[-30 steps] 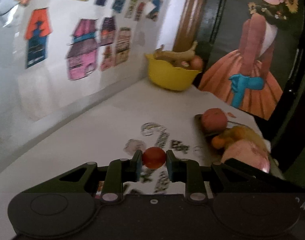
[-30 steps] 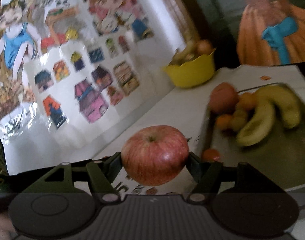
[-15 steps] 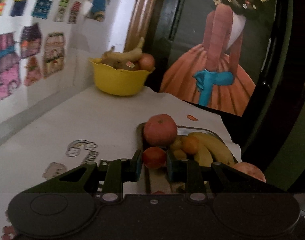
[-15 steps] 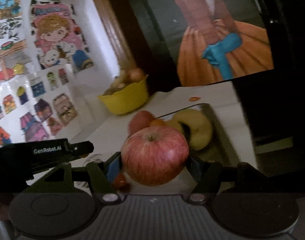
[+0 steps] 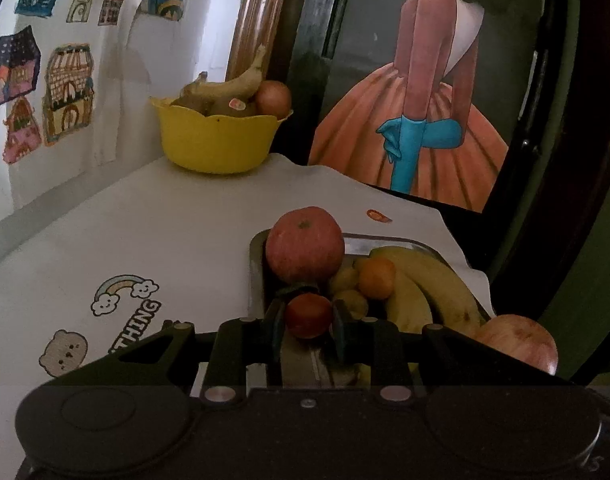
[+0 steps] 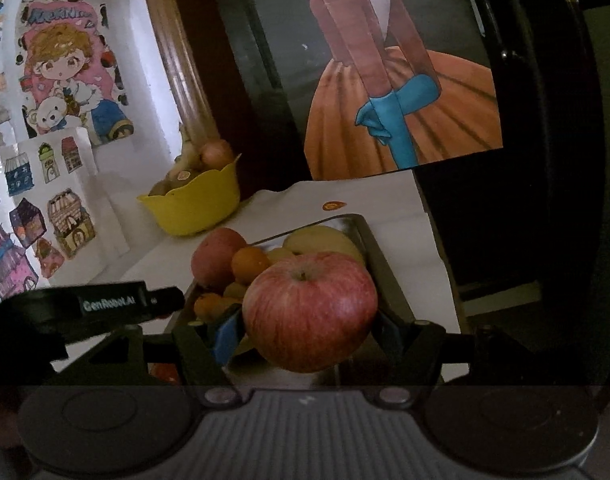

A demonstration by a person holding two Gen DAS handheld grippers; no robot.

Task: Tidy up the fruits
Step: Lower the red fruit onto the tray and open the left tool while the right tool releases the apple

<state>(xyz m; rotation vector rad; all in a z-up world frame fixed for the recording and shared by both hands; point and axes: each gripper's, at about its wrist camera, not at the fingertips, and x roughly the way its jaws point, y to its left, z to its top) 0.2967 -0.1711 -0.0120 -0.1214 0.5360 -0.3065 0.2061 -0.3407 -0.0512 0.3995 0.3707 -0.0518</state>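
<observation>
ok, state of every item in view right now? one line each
left tongs: shut on small red fruit, over the near end of the tray
right tongs: shut on large red apple, above the tray
metal tray: on the table, holds an apple, bananas, small orange fruits
yellow bowl: upright, filled with fruit

Both views are dim and grainy; pale light falls on the wall (image 5: 117, 92) at left, fisheye bending and darkening the edges.
</observation>
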